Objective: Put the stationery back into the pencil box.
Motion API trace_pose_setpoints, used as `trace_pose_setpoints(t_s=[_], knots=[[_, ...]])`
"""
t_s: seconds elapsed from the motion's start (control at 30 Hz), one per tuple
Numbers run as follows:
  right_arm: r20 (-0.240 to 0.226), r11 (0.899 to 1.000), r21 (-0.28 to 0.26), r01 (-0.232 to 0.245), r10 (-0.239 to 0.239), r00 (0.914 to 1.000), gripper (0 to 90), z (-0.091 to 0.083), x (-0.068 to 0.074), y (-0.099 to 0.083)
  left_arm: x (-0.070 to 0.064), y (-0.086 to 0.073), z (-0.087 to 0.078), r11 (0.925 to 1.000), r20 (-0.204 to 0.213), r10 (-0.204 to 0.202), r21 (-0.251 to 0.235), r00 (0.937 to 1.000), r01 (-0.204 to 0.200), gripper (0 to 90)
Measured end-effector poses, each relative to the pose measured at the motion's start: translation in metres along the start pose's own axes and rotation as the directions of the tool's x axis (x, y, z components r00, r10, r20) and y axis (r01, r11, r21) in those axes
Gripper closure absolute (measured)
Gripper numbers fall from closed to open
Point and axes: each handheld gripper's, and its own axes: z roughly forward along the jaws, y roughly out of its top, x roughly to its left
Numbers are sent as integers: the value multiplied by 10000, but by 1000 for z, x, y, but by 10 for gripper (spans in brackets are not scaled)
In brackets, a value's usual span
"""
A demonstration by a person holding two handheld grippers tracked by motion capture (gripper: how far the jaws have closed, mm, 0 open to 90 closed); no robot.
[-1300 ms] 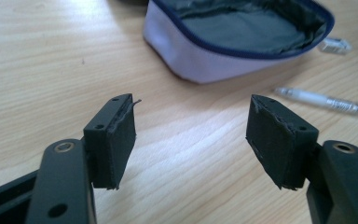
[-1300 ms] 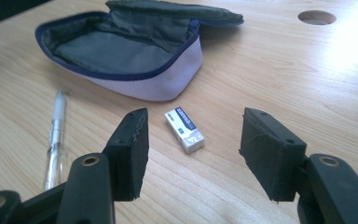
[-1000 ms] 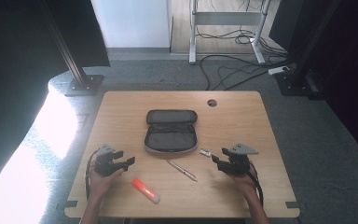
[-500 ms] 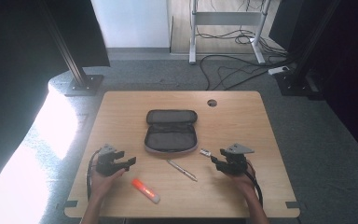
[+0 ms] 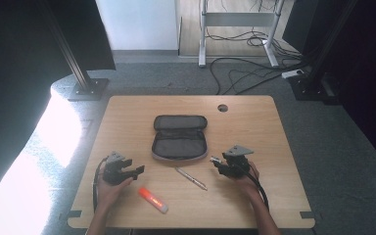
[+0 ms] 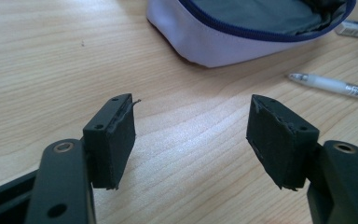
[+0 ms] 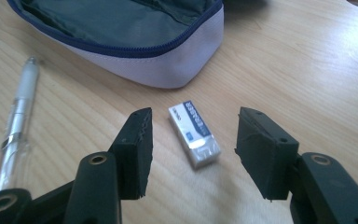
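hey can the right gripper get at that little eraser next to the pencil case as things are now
Probably yes. The right gripper has its jaws open, and the eraser lies flat on the table just ahead of the gap between them, apart from the pencil case and the pen. Nothing blocks the way.

My left gripper [image 5: 138, 170], at the lower left of the high view, is a black block with a grey three-cornered plate on top and a black cable looping off its left side. My right gripper [image 5: 216, 161], lower right, is built the same — grey plate, black cable trailing toward the bottom edge. Up close, each jaw ends in a thick black rubbery pad with frayed edges, fixed by small sunken screws — brass-ringed holes sit in the matte black arms behind. My forearms are bare.
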Motion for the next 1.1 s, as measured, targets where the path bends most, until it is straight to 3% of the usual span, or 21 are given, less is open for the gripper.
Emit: trace_pose_setpoints(t_s=[0.43,0.83,0.93,1.1], knots=[[-92,9995,257,-184,187,9998,503,14,-6,-2,-2,-1,2,10000,6,0,49,10000,0,331],[126,9987,507,59,-65,9999,626,21,-3,-5,1,-2,2,9999,-34,-125,31,9999,125,332],[102,9988,484,102,-107,9999,714,21,-1,-5,1,-2,2,9999,-5,-150,30,9999,150,332],[119,9988,473,117,-123,9999,722,20,1,-5,1,-2,3,9999,37,-138,26,9999,138,333]])
